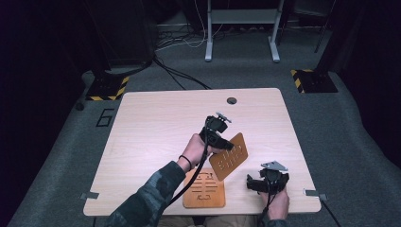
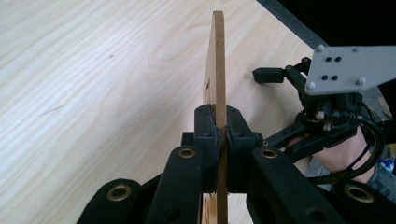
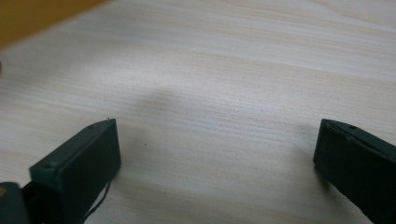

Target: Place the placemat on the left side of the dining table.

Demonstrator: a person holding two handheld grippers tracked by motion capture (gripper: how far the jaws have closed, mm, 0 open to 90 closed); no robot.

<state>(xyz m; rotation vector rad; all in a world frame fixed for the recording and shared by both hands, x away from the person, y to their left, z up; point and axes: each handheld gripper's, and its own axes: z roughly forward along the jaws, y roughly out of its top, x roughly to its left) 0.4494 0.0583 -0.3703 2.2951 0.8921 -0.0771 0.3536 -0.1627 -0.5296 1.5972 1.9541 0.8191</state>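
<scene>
We clamp the slotted wooden board [image 1: 229, 159] mid-frame with the left gripper [image 2: 222, 140], tilted above the second board [image 1: 204, 189]. Right gripper [image 3: 217, 149] gapes wide, empty; we'd grip firmly.

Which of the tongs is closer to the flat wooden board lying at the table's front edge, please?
Left. The left tongs hover just behind the flat board, gripping another board; the right tongs sit farther right.

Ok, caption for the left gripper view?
Left gripper clamps a thin wooden board edge-on above the table; right gripper beyond.
</scene>
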